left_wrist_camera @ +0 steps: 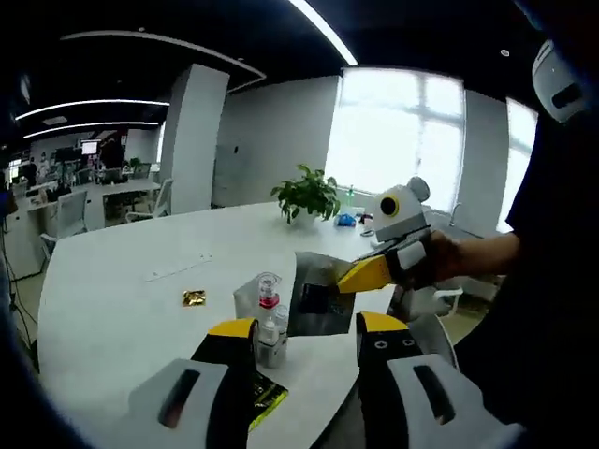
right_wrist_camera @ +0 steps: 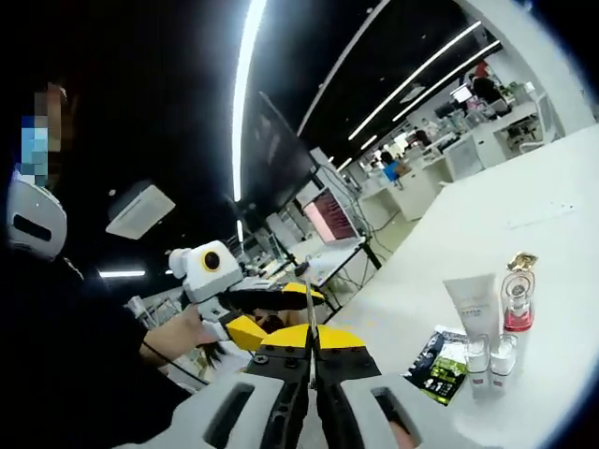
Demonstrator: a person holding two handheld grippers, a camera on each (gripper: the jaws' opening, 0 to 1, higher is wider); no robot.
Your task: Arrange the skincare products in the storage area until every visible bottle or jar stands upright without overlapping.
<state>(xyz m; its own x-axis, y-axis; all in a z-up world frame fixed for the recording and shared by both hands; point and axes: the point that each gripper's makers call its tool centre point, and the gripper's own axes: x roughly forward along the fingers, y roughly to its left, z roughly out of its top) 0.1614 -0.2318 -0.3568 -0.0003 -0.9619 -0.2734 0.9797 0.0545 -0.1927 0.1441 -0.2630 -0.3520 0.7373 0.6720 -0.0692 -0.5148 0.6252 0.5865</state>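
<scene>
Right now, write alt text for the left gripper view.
The right tongs hold a silvery sachet above a white table, beside small clear bottles. The left tongs wait open in the foreground; a gold wrapper and a potted plant sit farther back.

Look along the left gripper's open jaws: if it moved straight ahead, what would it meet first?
Probably the silver packet that the right gripper holds up just ahead of the left gripper. The small bottles stand slightly left of that line; depth is uncertain.
</scene>
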